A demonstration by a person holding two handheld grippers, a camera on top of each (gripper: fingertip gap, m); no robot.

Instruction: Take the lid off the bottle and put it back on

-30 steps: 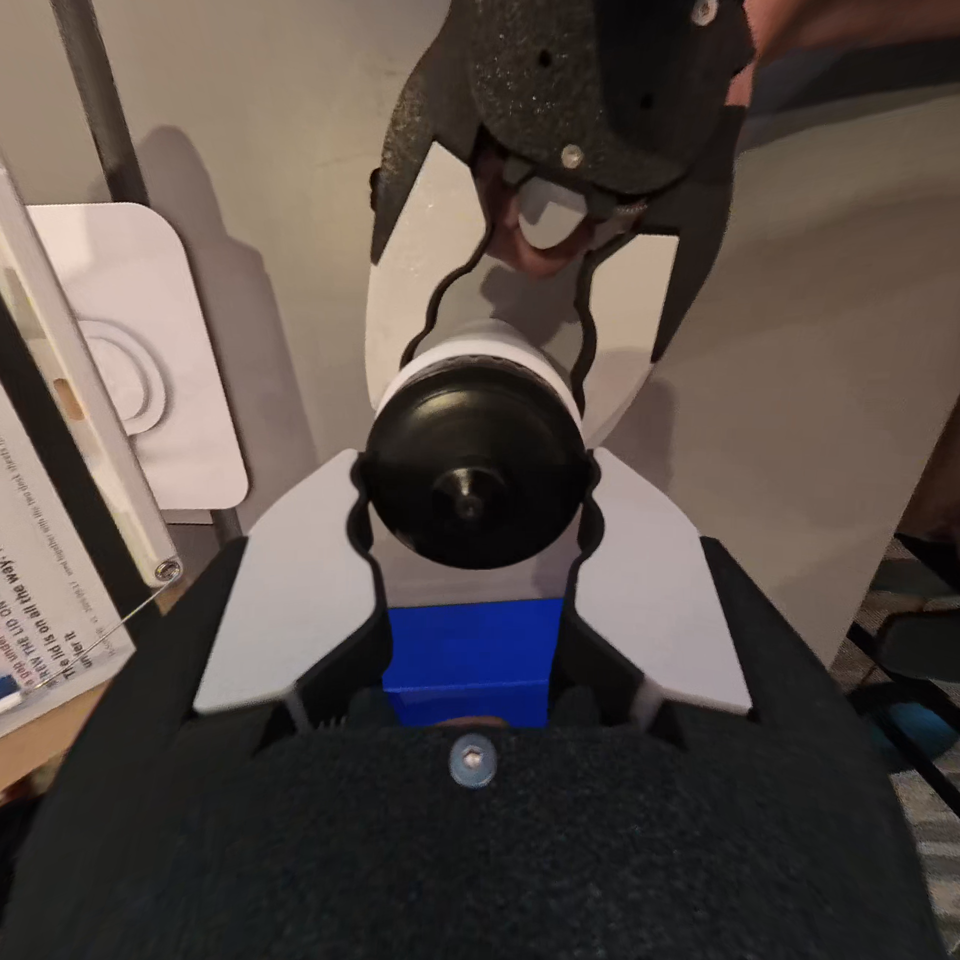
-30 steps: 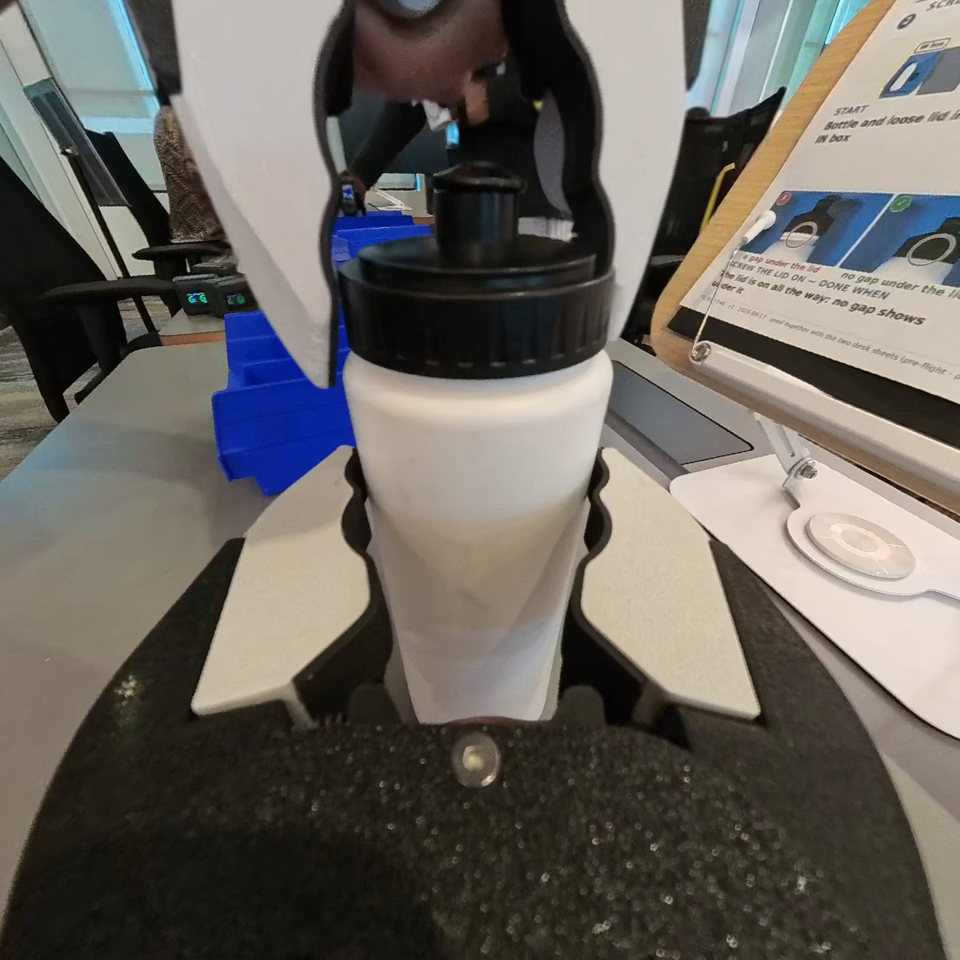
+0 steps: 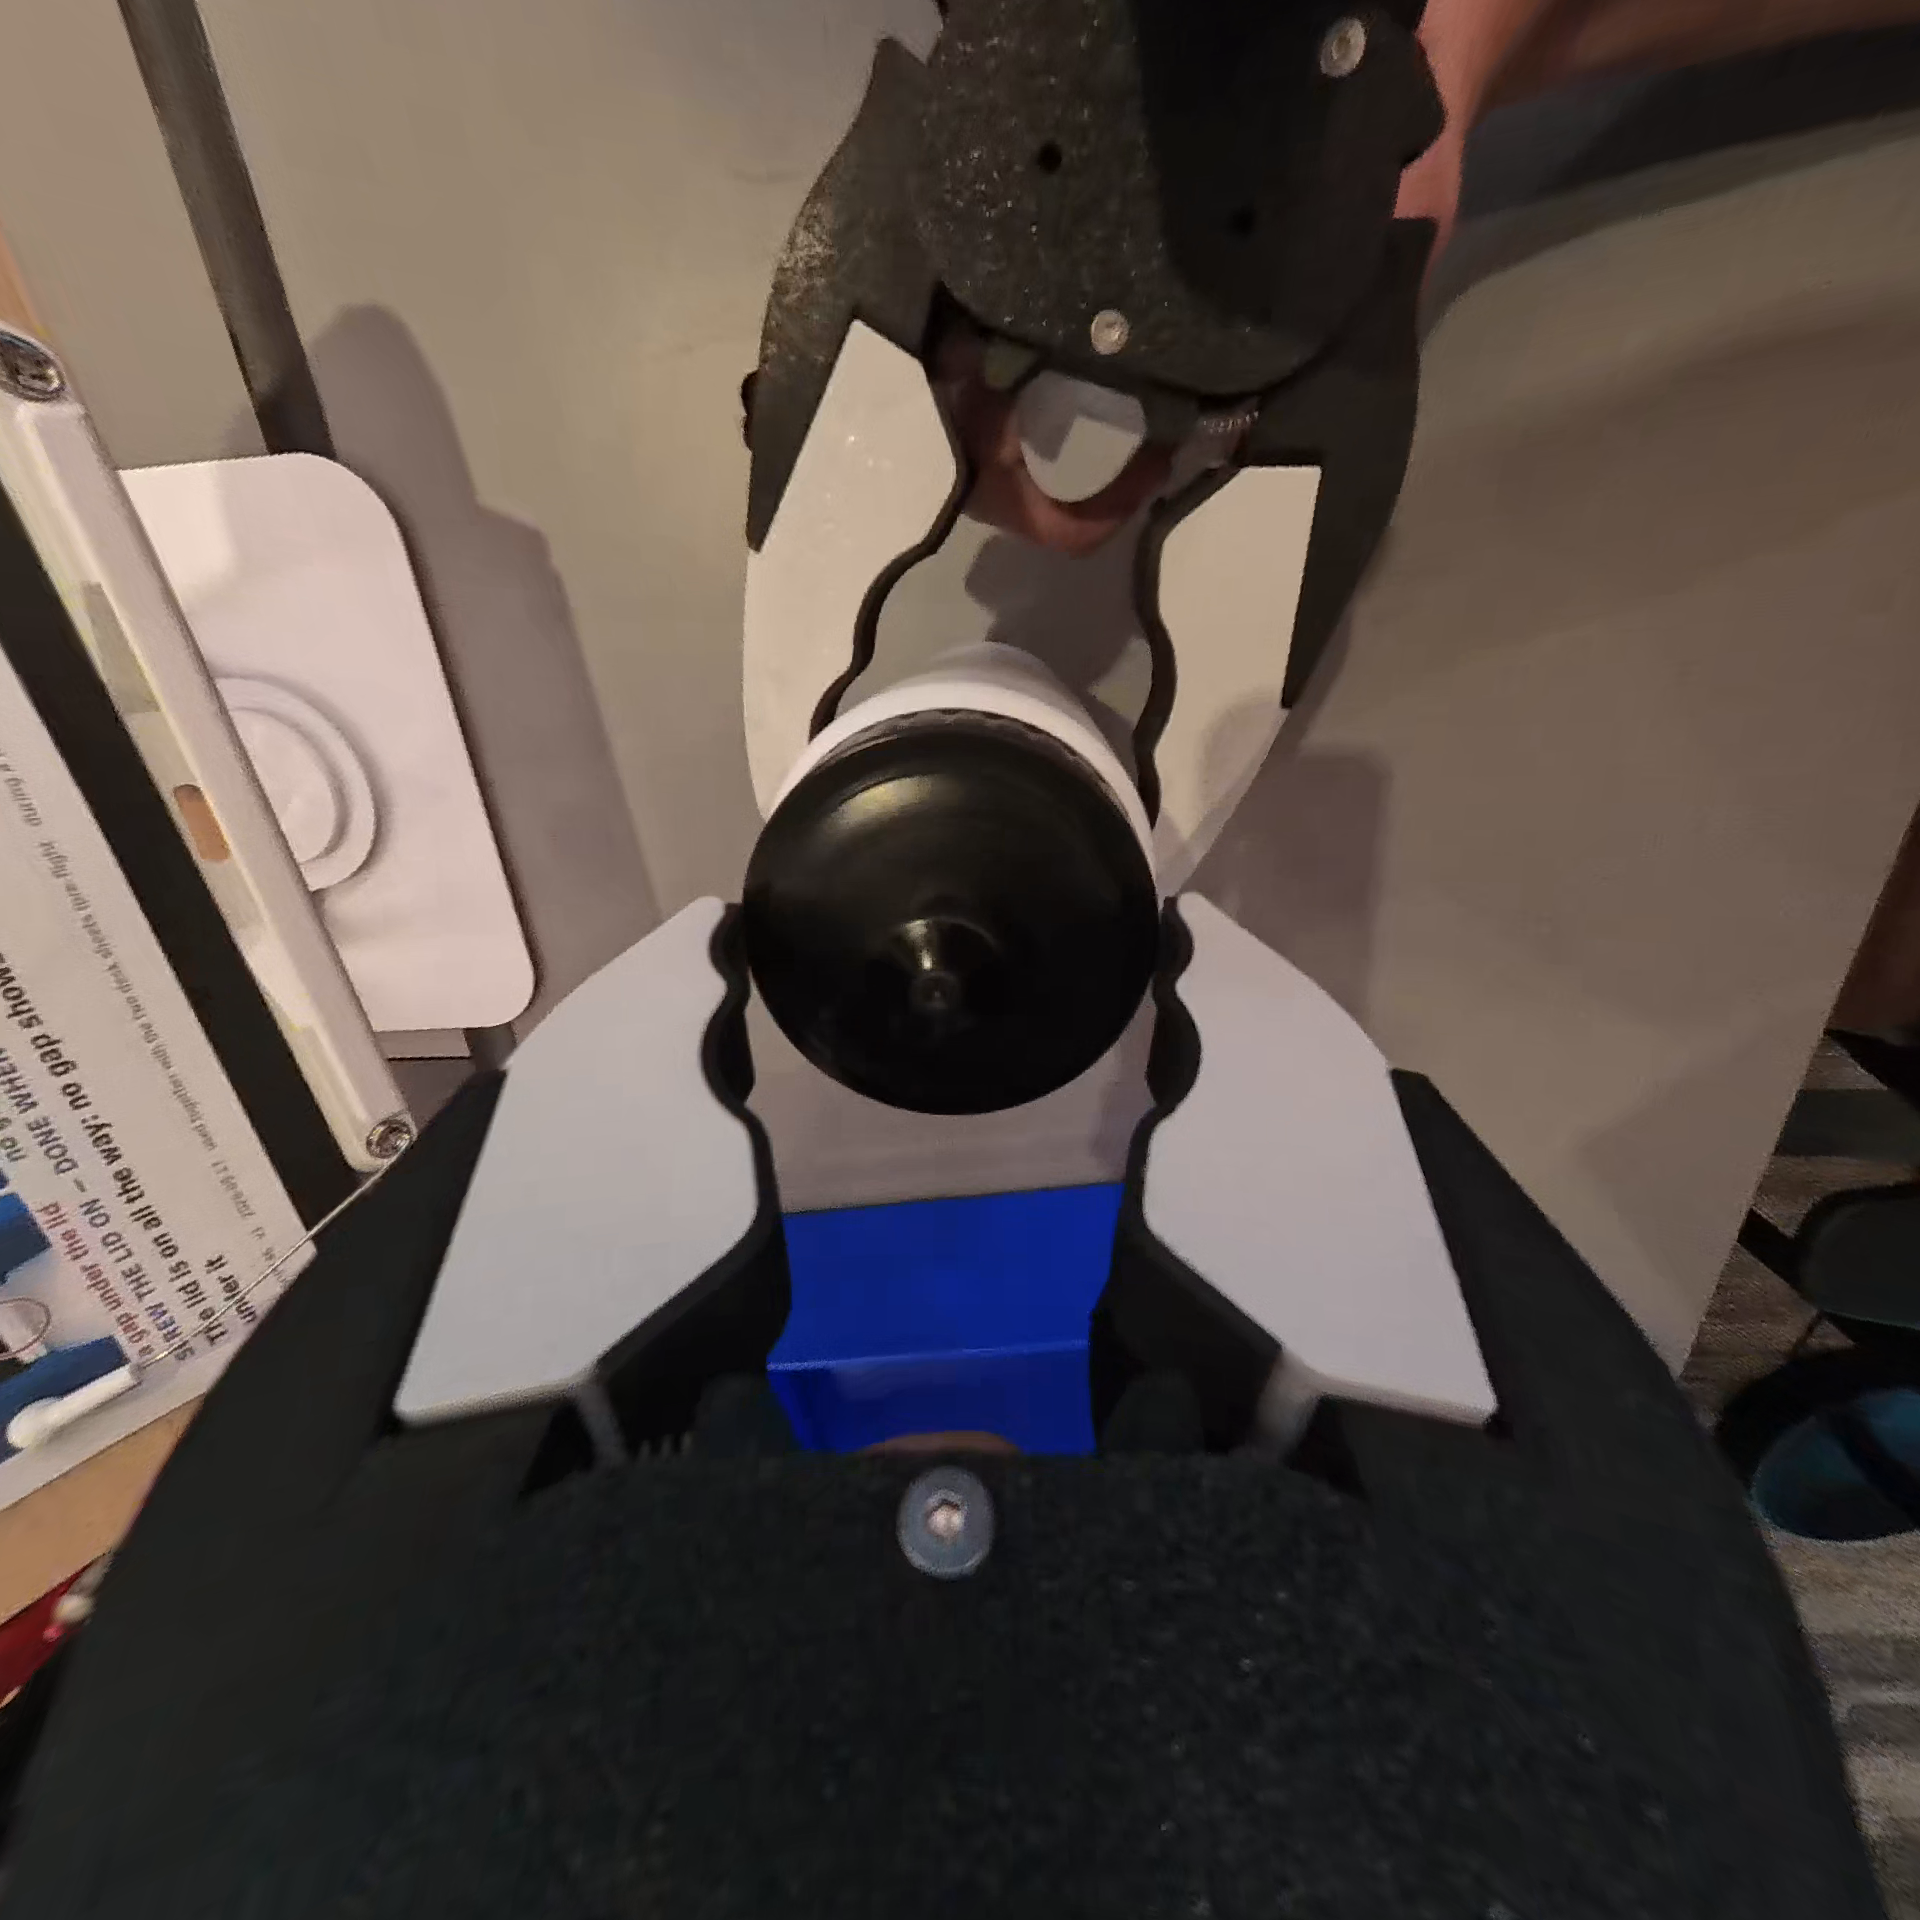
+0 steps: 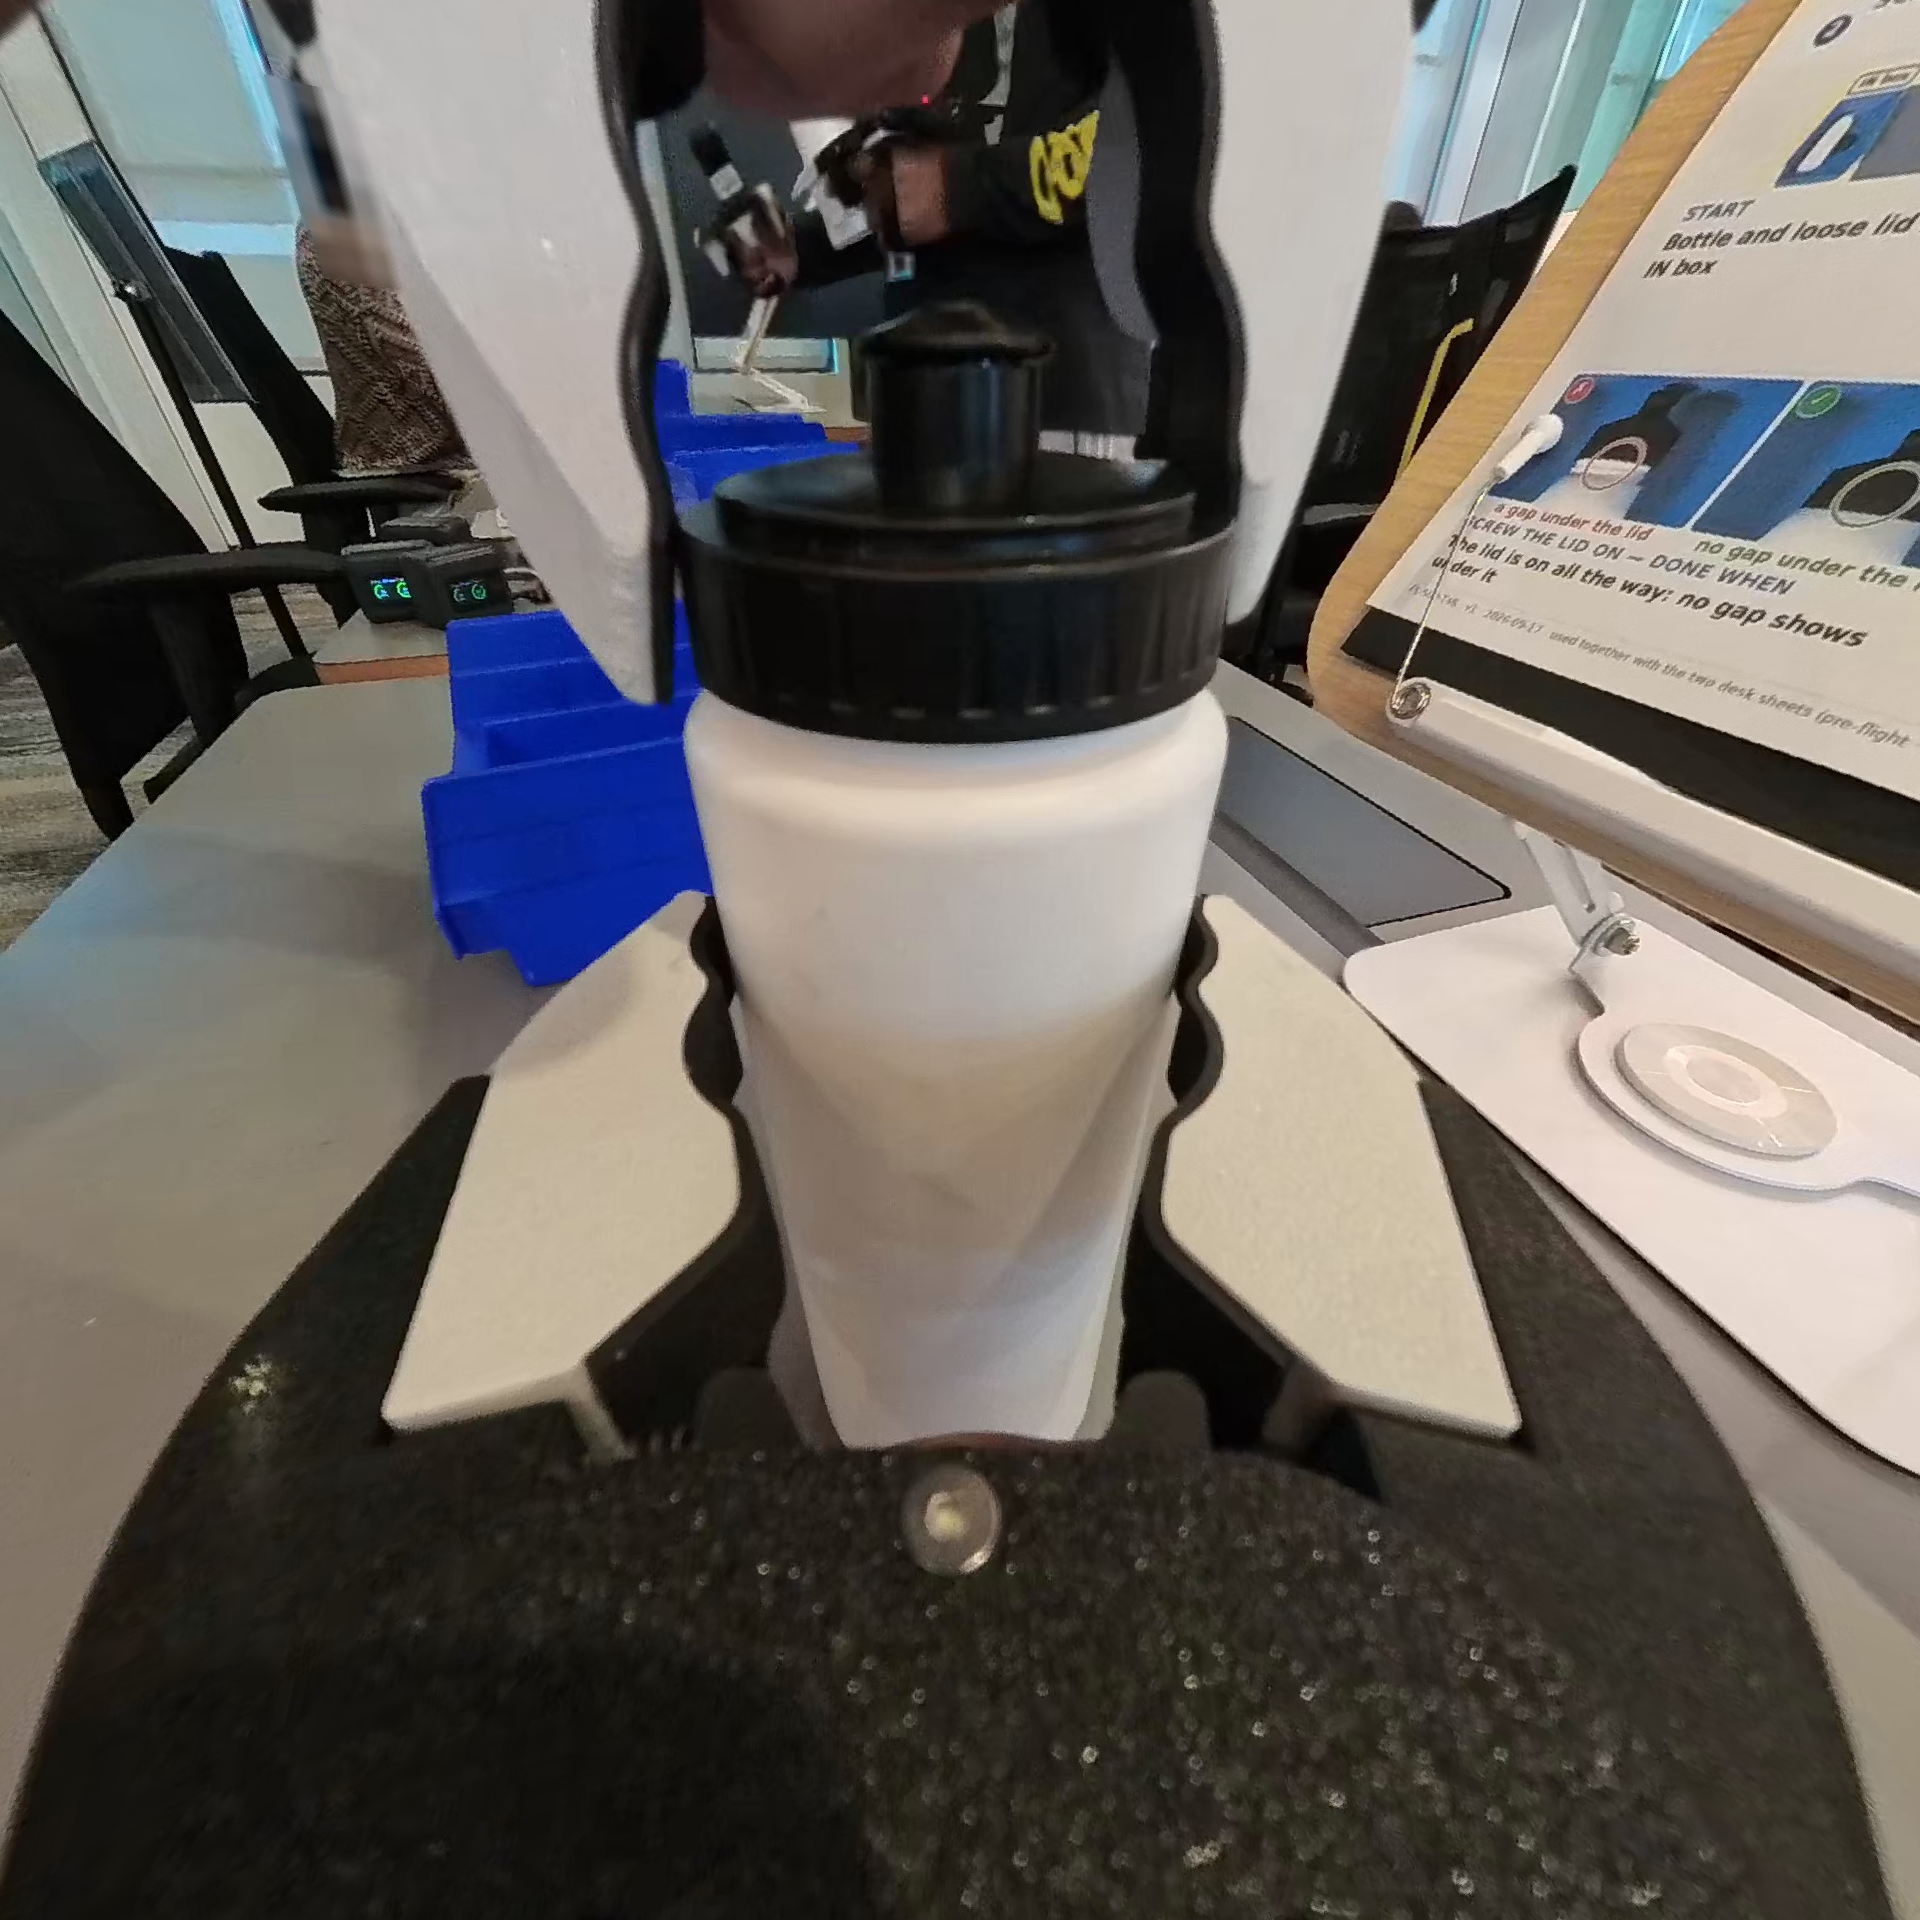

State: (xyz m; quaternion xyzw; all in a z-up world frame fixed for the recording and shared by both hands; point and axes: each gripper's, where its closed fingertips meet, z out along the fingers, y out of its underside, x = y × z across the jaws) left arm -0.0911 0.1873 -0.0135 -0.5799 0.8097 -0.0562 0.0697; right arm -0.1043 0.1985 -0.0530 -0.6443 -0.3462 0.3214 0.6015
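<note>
The right gripper (image 4: pixel 951 997) clamps the body of the white plastic bottle (image 4: pixel 956 935), held upright above the grey table (image 4: pixel 208 987). The left gripper (image 3: pixel 951 987) comes from above, its pads pressed against the ribbed black screw lid (image 3: pixel 951 914), seated on the bottle.

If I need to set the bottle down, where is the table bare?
The widest bare grey table is on the left, in front of the blue bins. A narrower strip runs between the bottle and the white stand base. The right side is crowded by that base and the instruction board.
</note>
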